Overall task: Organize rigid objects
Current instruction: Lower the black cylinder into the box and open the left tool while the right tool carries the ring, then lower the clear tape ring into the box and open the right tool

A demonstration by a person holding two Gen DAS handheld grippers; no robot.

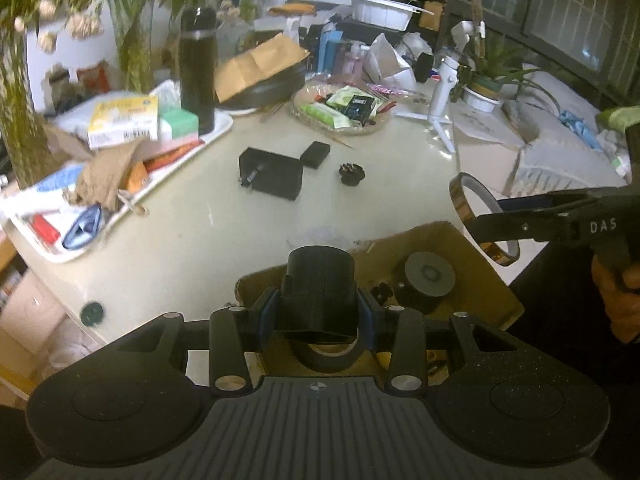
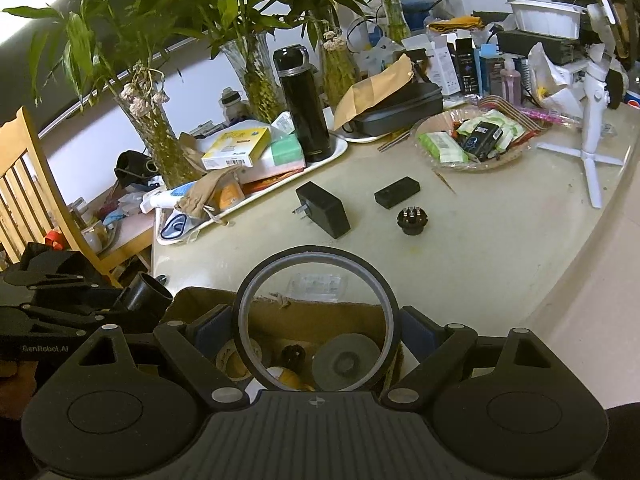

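From my left wrist, my left gripper (image 1: 319,312) clamps a black tube (image 1: 319,280) narrowly above the cardboard box (image 1: 480,276). From my right wrist, my right gripper (image 2: 318,330) spreads wide around a tape ring (image 2: 318,316), seemingly gripped, over the box's near side.

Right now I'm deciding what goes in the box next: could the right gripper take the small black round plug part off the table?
Probably not yet. The right gripper is shut on the amber tape ring. The path to the black round plug part on the table looks free otherwise.
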